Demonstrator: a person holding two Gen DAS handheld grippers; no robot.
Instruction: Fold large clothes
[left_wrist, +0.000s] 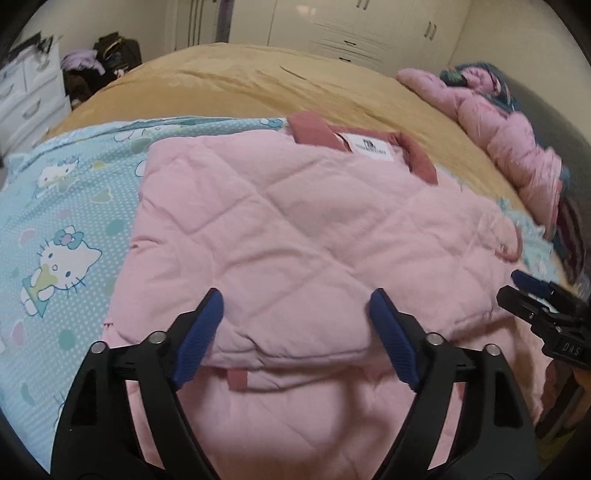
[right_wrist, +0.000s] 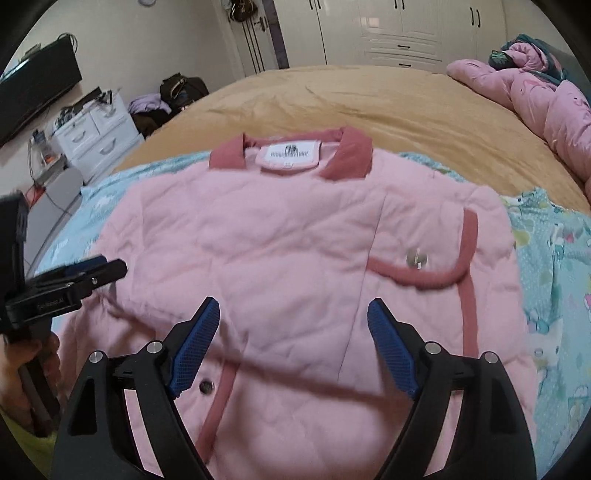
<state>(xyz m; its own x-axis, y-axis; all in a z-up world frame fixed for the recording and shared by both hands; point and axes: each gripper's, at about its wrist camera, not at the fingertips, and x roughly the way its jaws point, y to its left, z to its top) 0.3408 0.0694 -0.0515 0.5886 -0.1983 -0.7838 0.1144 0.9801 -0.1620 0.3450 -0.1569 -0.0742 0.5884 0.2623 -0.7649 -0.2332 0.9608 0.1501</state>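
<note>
Both spread wide, gripping nothing: left gripper (left_wrist: 295, 317) and right gripper (right_wrist: 293, 325) over near edge of pink quilted jacket (right_wrist: 295, 236).

Bed: you face a bed (right_wrist: 332, 107) under a tan cover, with a blue cartoon sheet (left_wrist: 66, 206) laid over its near edge.
Far right corner: you see a pink quilt (right_wrist: 546, 99) heaped there.
Back wall: white wardrobes (right_wrist: 399, 29) with dark handles.
Left: your white drawer unit (right_wrist: 96, 133) holds clutter; bags (right_wrist: 181, 90) sit beside it.
Left wall: a dark TV (right_wrist: 37, 88).
Light: even, indoor.
</note>
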